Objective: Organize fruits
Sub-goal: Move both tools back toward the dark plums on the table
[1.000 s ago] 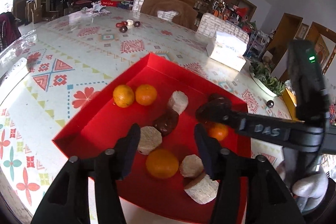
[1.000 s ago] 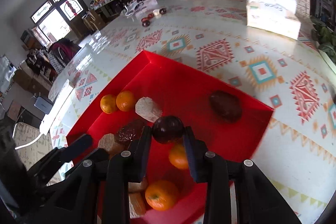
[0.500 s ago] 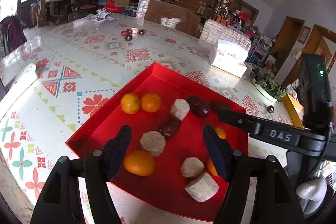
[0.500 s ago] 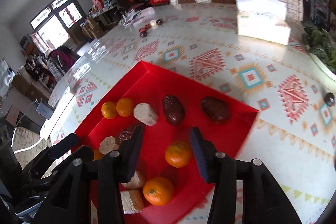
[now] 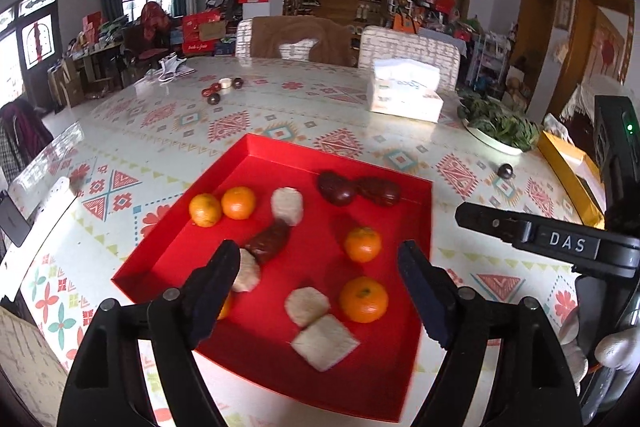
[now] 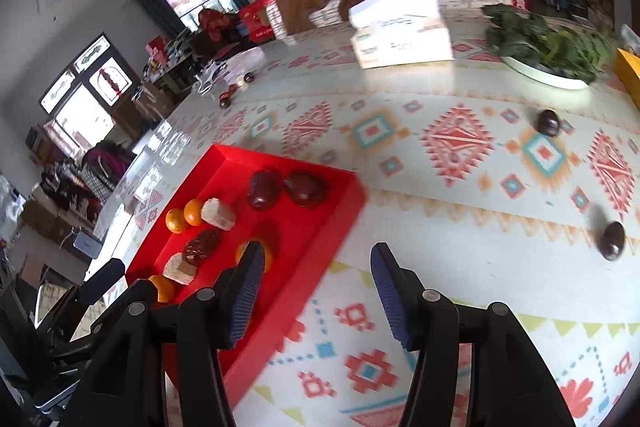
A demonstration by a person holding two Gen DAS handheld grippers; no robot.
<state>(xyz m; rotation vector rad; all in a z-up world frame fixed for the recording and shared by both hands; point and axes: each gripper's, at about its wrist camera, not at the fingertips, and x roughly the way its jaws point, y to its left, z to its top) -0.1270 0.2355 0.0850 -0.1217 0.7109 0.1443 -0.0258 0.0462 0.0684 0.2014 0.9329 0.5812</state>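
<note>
Two risks are judged from the present layout. The two small dark round fruits (image 6: 611,240) lying loose on the patterned glossy desk (image 6: 460,187), well apart from the shallow red cardboard tray (image 5: 248,163), could roll off under a glancing approach — the surface looks slick and they are rounded. Inside the tray, the orange mandarins (image 5: 363,299), pale rough-cut blocks (image 5: 325,336) and dark red-brown fruits (image 5: 338,187) lie close together, so a wide closing stroke could knock a neighbour or pinch two pieces at once. The left tongs (image 5: 318,279) are seen angled down over the near half of the tray, released, jaws having just been opening, with nothing gripped; a pale block (image 5: 245,269) and a mandarin sit partly hidden behind the left jaw. The right tongs (image 6: 316,287) are likewise released and empty, jaws having just been opening, pitched down over the tray's right wall and the bare desk beside it, with a mandarin (image 6: 269,254) half hidden behind the left jaw.
</note>
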